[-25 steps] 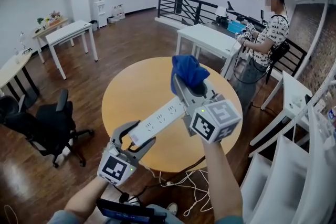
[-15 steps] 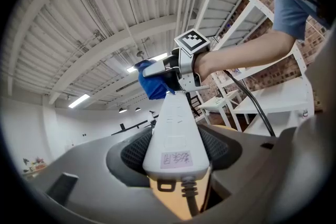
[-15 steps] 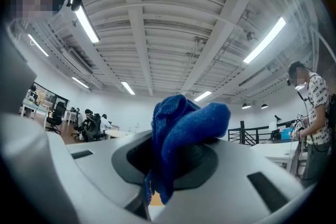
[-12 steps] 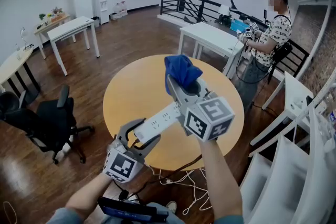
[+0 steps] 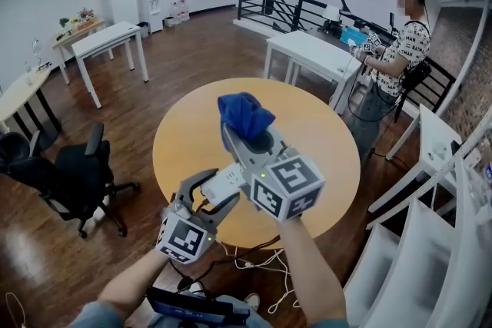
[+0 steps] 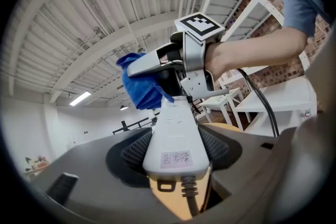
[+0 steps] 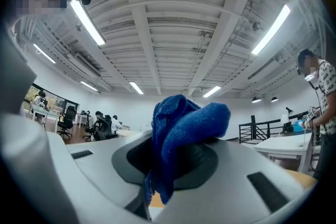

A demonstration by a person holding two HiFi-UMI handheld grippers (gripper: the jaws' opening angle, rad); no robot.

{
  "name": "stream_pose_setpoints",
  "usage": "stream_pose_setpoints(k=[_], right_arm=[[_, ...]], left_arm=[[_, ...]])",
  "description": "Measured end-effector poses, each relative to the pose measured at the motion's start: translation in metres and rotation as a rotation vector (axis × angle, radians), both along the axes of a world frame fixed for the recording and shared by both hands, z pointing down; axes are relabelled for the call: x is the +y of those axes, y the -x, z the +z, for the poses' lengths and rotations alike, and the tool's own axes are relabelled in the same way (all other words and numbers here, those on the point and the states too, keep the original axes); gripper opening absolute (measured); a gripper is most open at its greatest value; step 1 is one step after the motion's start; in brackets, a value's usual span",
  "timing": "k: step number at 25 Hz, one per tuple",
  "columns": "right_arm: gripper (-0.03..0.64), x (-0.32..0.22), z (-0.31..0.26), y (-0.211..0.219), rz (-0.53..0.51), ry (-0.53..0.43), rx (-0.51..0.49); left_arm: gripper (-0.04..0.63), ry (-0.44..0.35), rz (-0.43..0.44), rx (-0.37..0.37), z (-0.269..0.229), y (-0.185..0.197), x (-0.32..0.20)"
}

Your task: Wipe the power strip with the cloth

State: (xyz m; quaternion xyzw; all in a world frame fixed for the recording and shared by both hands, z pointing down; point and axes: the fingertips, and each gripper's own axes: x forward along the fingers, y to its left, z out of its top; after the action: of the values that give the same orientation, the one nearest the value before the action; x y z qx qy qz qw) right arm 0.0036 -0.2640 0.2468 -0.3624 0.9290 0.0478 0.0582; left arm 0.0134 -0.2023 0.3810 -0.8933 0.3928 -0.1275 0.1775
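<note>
My left claw (image 5: 209, 194) clamps the power strip (image 6: 176, 134) aloft so my right claw (image 5: 247, 137), pinching the cloth (image 7: 181, 128), can rub it.

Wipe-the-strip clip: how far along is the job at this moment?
Done: the left gripper is clamped on the power strip at its cord end, holding it above the round table; the right gripper grips the blue cloth. In hand: the cloth sits at the strip's socket face, apparently touching. Left: how much is wiped cannot be told; neither thing is set down yet.
</note>
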Motion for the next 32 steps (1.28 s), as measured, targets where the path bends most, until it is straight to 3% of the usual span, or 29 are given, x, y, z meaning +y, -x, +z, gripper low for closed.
stream_pose_setpoints(k=[3,15,21,32], right_arm=[[0.067,0.008,0.004,0.009,-0.029,0.014,-0.013],[0.067,0.019,0.025,0.035,-0.084,0.047,-0.016],[0.066,0.018,0.022,0.033,-0.08,0.043,-0.01],[0.066,0.003,-0.003,0.0,-0.014,0.008,-0.021]], left_arm=[[0.279,-0.039,0.013,-0.03,0.002,-0.002,-0.004],[0.279,0.007,-0.02,-0.027,0.003,-0.003,-0.003],[0.279,-0.038,0.006,-0.048,0.003,-0.003,-0.003],[0.279,-0.036,0.001,-0.039,0.0,0.002,0.003]])
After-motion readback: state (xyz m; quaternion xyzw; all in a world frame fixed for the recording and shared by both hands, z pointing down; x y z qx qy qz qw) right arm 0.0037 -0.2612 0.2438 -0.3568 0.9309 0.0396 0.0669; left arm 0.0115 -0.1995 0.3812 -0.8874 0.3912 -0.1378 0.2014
